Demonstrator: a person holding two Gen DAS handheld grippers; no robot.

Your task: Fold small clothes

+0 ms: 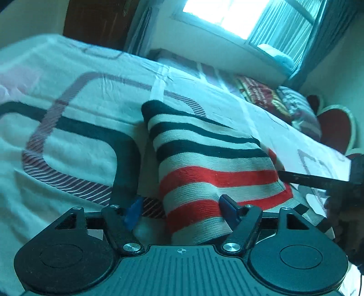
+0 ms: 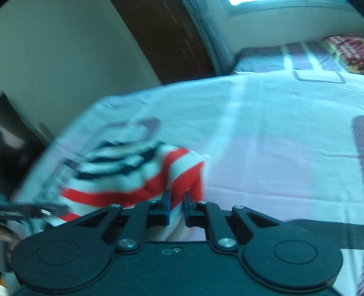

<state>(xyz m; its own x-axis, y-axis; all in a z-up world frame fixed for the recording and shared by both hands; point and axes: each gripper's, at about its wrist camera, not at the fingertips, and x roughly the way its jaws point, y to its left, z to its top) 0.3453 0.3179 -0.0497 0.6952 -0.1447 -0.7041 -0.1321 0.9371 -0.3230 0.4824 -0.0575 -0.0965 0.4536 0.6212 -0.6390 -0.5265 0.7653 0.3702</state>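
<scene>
A small knit garment (image 1: pixel 204 159) with black, cream and red stripes lies on the bed, its black end away from me. My left gripper (image 1: pixel 180 211) is open, with the near red-and-cream end of the cloth between its blue pads (image 1: pixel 133 214); the left pad stands clear of the fabric. In the right wrist view the garment (image 2: pixel 127 173) is blurred and bunched. My right gripper (image 2: pixel 177 202) is shut on a red-and-white fold of it. The right gripper's black body (image 1: pixel 318 179) shows at the cloth's right edge, and the left gripper (image 2: pixel 29 210) shows at the far left.
The bed sheet (image 1: pixel 68 141) is white with dark and striped curved bands. Patterned pillows (image 1: pixel 284 102) and a red heart cushion (image 1: pixel 334 129) lie at the bed's far end. A window with curtains (image 1: pixel 261 20) and a brown door (image 2: pixel 168 38) stand behind the bed.
</scene>
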